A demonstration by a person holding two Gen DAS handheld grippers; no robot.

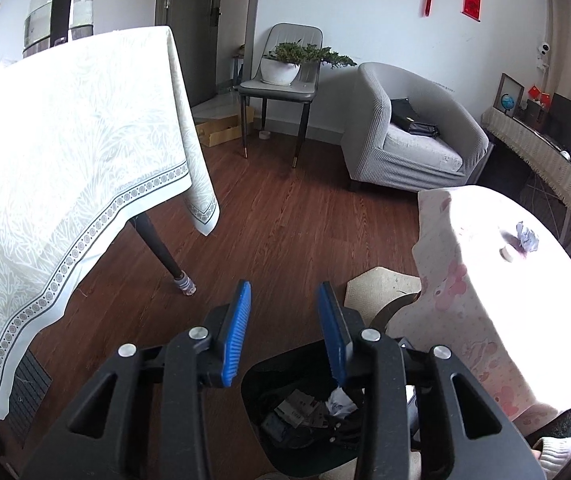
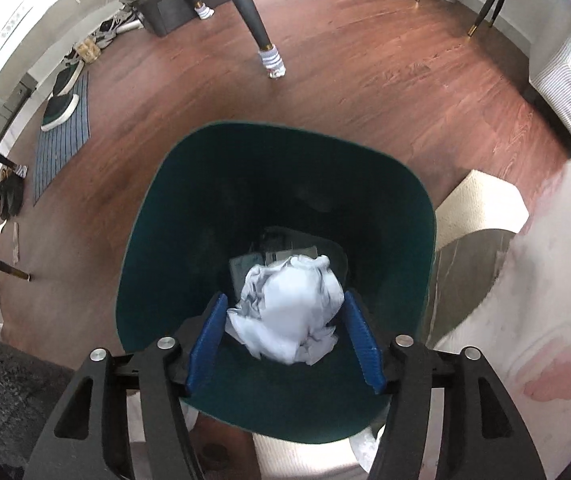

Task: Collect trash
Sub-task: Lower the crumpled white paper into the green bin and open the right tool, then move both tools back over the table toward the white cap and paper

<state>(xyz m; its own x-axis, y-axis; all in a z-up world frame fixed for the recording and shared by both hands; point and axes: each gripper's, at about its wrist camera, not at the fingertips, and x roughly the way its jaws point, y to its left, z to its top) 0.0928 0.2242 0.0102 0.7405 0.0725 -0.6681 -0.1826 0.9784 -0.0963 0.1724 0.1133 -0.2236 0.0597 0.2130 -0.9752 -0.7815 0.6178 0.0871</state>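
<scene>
right gripper (image 2: pixel 285 300) poised nose-down over the dark green bin (image 2: pixel 145 240), blue pads spread wide, crumpled white paper wad (image 2: pixel 289 304) sitting between them and brushing both, with no firm pinch visible. loosely cradled at best, then, and above the bin's mouth, nearer the close rim than the middle. main risk judged from here: snagging on the ridged pads instead of dropping clean, then riding back out with the gripper and landing on the wood floor. second risk: springing open on release, glancing off the close rim and rolling under the pink-patterned tablecloth (image 2: pixel 545 320) just beside the bin. also possible: black gripper frame clipping the rim on the way up and tipping or shifting a light bin, spilling the paper scraps already lying at the bottom. left gripper (image 1: pixel 285 300) hanging higher, jaws apart with nothing between them, aimed across the floor with the same bin below it; close enough to the other tool that a careless swing could knock the two together. more trash not yet collected: another crumpled scrap (image 1: pixel 527 238) on the small table, next to a small round object (image 1: pixel 508 253), both near the far edge and easy to nudge off when reaching.
</scene>
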